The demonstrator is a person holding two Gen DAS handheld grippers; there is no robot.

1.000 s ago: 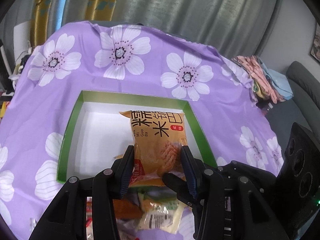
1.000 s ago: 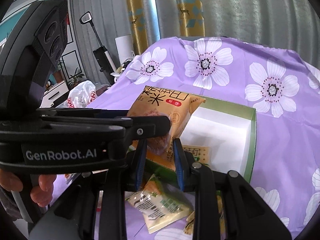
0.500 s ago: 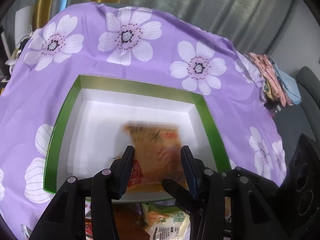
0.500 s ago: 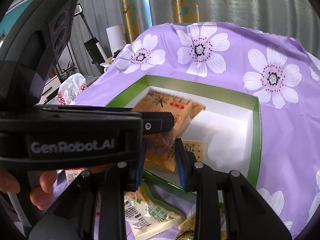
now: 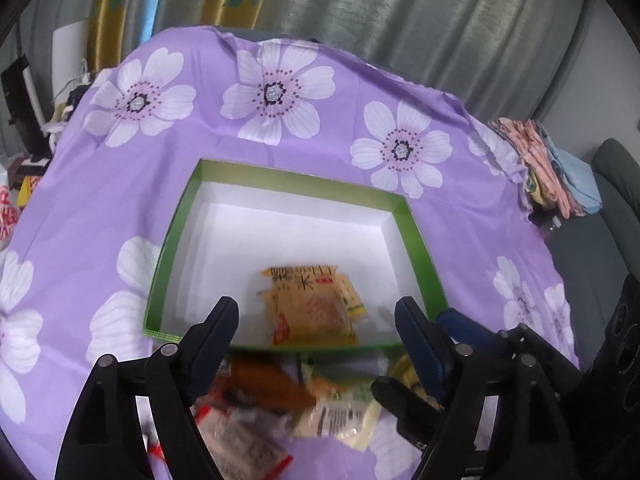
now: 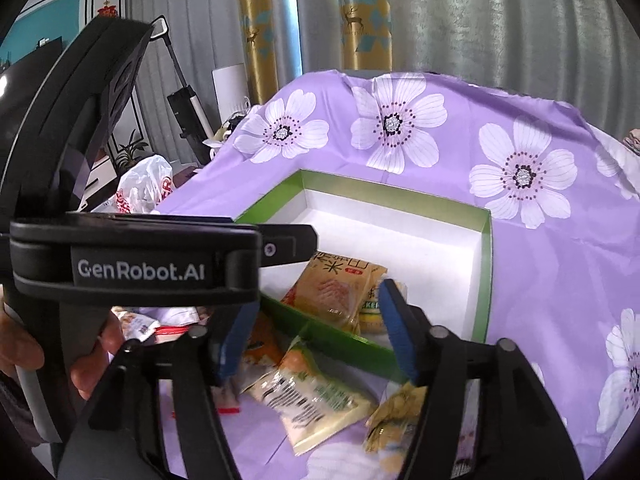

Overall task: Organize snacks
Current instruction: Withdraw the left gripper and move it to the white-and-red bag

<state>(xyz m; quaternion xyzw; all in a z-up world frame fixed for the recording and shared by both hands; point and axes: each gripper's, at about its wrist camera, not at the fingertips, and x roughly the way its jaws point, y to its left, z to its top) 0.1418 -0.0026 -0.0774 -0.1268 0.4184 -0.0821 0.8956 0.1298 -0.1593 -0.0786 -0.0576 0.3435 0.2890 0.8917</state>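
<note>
Two packets at most lie in the green box (image 5: 416, 240) so far, as we read it: the orange rice-cracker packet (image 5: 310, 308) rests flat on the white floor near the front wall, and a second packet (image 6: 370, 312) with a yellow-green edge peeks out from under it. Most of the box floor is bare.

Our left hand-held gripper (image 5: 316, 320) hangs above the front wall with its jaws spread wide and nothing between them. Our right hand-held gripper (image 6: 316, 332) is likewise spread and empty, held just in front of the box.

Several snacks are left on the purple flowered table (image 5: 200, 152) in front of the box: a pale packet with green print (image 6: 312, 404), a small yellowish packet (image 6: 390, 420) beside it, an orange-brown packet (image 5: 272, 384), and a white one with red trim (image 5: 244, 440), blurred in the left view. We judge the task to be at an early stage, with most of the pile yet to go in.
</note>
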